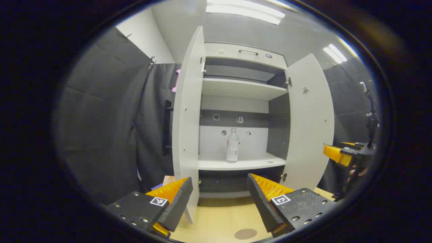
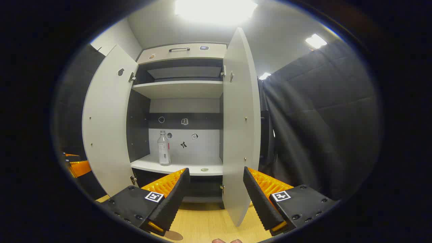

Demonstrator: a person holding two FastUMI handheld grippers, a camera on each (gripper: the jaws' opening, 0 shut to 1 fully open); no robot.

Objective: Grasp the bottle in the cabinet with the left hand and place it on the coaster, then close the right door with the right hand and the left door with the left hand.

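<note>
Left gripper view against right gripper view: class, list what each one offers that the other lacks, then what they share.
Left gripper view: a stand at the far right edge and the whole round coaster. Right gripper view: a bow sticker on the back wall of the cabinet and a person's fingertips at the bottom edge. Shared: the cabinet with both doors open, the bottle upright on its lower shelf, left gripper and right gripper open.

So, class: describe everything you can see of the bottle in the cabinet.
The bottle is clear plastic with a pale cap and a light label around its body. It stands upright on the lower shelf, near the back wall, between both open doors. Only the shelf touches it; the left gripper is open and well short of it.
</note>
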